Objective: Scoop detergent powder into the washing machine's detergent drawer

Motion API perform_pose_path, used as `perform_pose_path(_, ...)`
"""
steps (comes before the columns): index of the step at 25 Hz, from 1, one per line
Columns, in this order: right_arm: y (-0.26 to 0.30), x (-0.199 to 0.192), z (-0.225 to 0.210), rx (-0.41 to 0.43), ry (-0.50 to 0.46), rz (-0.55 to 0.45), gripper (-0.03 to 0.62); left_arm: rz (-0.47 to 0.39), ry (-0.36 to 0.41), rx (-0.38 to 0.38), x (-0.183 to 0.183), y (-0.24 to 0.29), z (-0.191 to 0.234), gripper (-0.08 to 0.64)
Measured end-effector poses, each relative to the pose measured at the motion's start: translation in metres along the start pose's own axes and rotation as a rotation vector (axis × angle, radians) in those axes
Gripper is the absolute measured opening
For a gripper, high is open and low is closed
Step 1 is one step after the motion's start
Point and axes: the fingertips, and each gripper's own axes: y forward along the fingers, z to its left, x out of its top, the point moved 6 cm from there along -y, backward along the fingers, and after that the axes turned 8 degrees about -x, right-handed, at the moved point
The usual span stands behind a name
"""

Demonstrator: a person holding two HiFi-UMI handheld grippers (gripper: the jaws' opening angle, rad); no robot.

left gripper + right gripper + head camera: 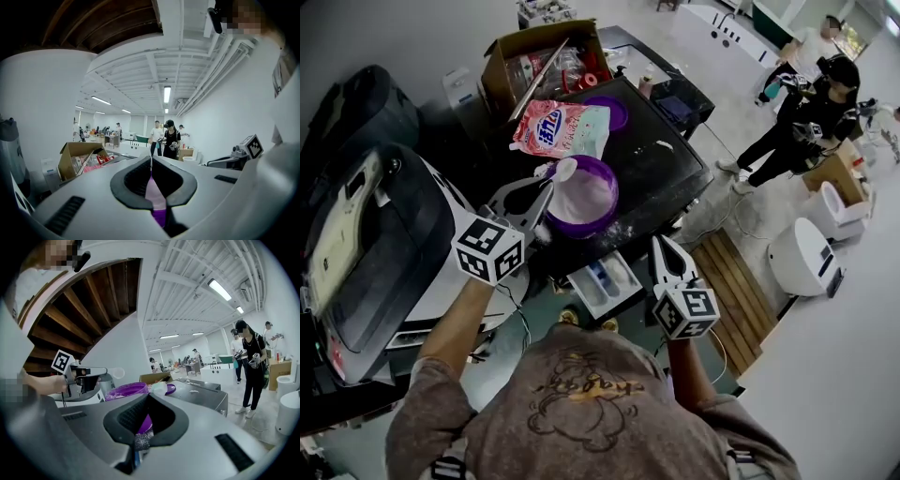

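Detergent powder fills the purple bowl, the left claw pinching the scoop above it, the right claw pressed together beside the open detergent drawer

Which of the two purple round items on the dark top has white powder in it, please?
The larger purple tub, right beside the left gripper holding the scoop. The smaller purple lid beyond the detergent bag shows no powder.

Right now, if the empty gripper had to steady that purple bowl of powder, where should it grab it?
Probably the right rim of the purple bowl, from above, one jaw inside. The bowl looks too wide to span, its thin wall stands upright, and the left gripper holds the scoop over the left rim.
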Motion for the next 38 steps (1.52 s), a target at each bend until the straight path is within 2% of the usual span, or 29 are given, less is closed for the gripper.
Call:
perform_pose_path(5,0.003,0.003,-0.003,0.004,0.040,-0.003,0.002,0.070,0.022,-0.033,0.000,0.012,0.006,0.023)
perform_pose_path(11,0.005,0.002,-0.013,0.010,0.011,-0.004,0.002,0.150,0.090,-0.070,0.003,0.027,0.006,0.023)
perform_pose_path(18,0.007,0.007,-0.013,0.002,0.025,-0.001,0.002,0.296,0.168,-0.141,-0.005,0.040,0.009,0.023)
perform_pose_path(24,0.009,0.006,-0.016,0.001,0.010,0.006,0.002,0.408,0.217,-0.183,-0.014,0.052,0.015,0.023)
perform_pose_path(30,0.008,0.000,-0.024,0.004,0.042,0.011,0.002,0.516,0.280,-0.213,-0.022,0.064,0.021,0.023)
perform_pose_path(35,0.007,-0.001,-0.028,-0.005,0.038,0.014,0.002,0.621,0.410,-0.233,-0.029,0.072,0.019,0.023)
perform_pose_path(38,0.007,-0.001,-0.027,-0.006,0.059,0.015,0.002,0.679,0.430,-0.240,-0.034,0.076,0.019,0.023)
